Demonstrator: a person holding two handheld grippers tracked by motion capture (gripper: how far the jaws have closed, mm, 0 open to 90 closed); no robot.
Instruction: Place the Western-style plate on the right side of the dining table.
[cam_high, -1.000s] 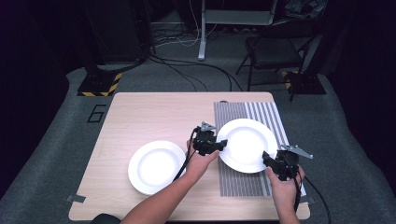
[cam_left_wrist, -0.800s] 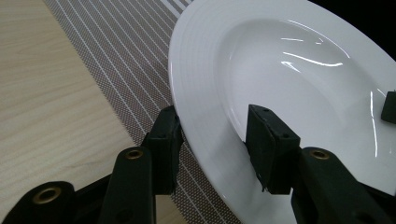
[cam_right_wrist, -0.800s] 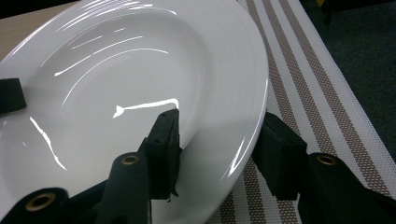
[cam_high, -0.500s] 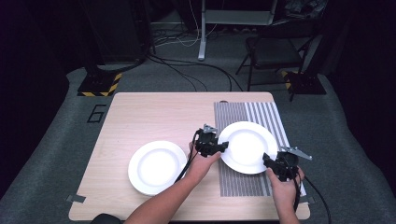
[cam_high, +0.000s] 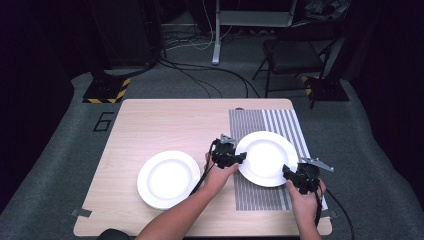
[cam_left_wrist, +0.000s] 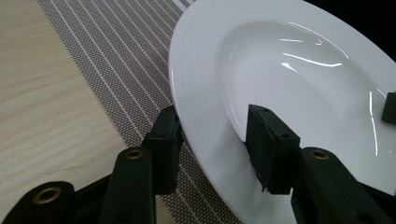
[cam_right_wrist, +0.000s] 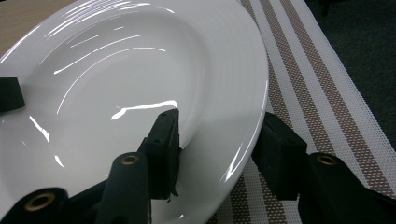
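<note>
Since a second ago the plate (cam_high: 267, 157) has sunk a little toward the striped placemat (cam_high: 260, 197) and drifted slightly toward the person, with the left claw (cam_high: 239, 159) coming down alongside it; the right claw (cam_high: 288, 175) has hardly shifted. The other plate (cam_high: 168, 178) lies where it did, flat on the bare wood of the tabletop (cam_high: 165, 125), left of the placemat. Both plates are empty, white and glossy, with a shallow well and a broad rim. The left claw clamps the held plate (cam_left_wrist: 299, 93) on its left edge: in the left gripper view one jaw sits under the rim next to the placemat (cam_left_wrist: 116, 56) and the other presses inside the well, the jaws partly open across the rim's thickness. The right claw grips the near right edge of the same plate (cam_right_wrist: 140, 79), one jaw inside the well, the other outside below the rim over the placemat (cam_right_wrist: 317, 84), also partly open. The plate is round, so it has no long axis; it faces upward over the placemat, its right side looking slightly lower than its left in the gripper views, though whether it touches the mat cannot be told.
</note>
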